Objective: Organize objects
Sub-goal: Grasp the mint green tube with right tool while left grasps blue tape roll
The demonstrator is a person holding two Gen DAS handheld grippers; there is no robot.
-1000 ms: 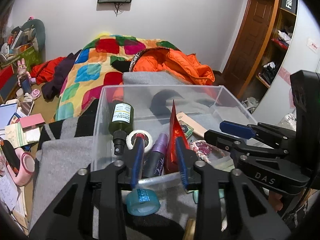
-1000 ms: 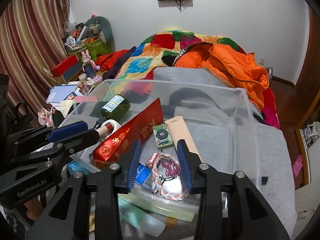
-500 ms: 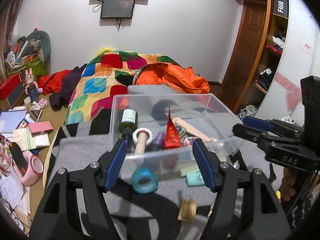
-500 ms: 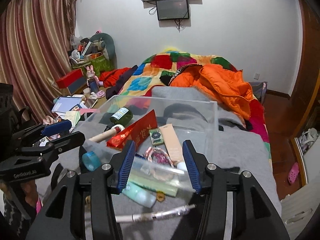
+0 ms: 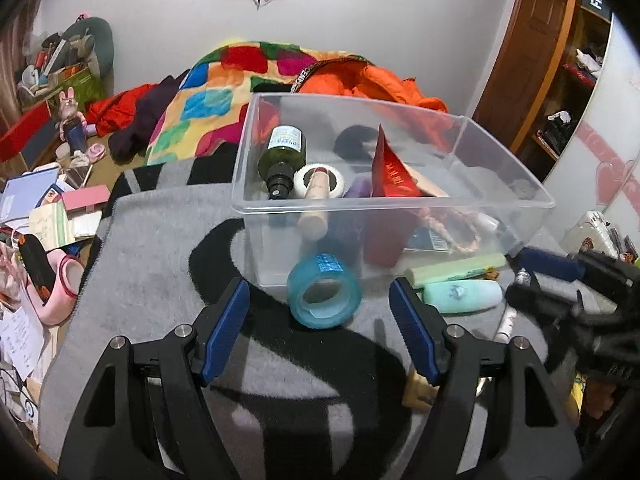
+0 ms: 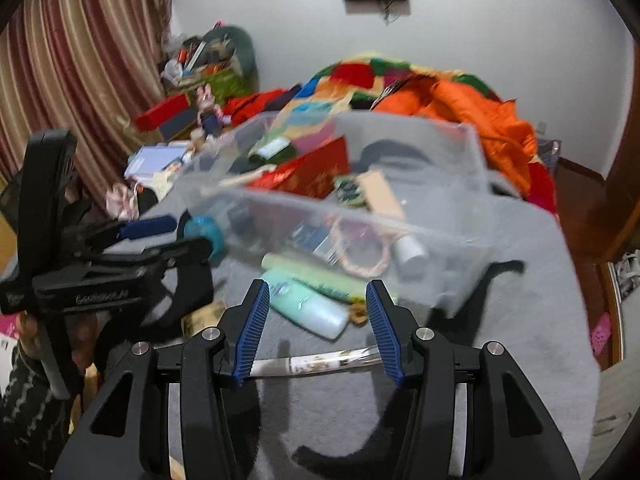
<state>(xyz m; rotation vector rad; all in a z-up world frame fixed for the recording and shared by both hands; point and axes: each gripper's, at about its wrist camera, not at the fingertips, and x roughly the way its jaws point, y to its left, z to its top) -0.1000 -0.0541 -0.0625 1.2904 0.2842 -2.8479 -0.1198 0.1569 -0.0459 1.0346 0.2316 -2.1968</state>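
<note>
A clear plastic bin (image 5: 400, 200) (image 6: 460, 236) stands on a grey blanket and holds a dark green bottle (image 5: 282, 154), a white tape roll (image 5: 318, 178), a red packet (image 5: 390, 170) and other small items. A teal tape roll (image 5: 324, 294) lies just in front of the bin, between the fingers of my open, empty left gripper (image 5: 320, 330). A mint tube (image 6: 308, 308) (image 5: 460, 298) and a green stick (image 5: 456, 272) lie beside it. My right gripper (image 6: 316, 330) is open and empty above a clear pen (image 6: 312, 362).
The grey and black blanket (image 5: 160, 280) covers the bed. A colourful quilt (image 5: 224, 92) and orange jacket (image 6: 480, 120) lie behind the bin. Cluttered books and boxes (image 5: 44, 200) sit at the left. A small tan item (image 5: 416, 394) lies near my left gripper.
Both grippers have pulled back from the bin and lowered toward the blanket. Both have opened wider. The teal tape roll now lies between my left fingers.
</note>
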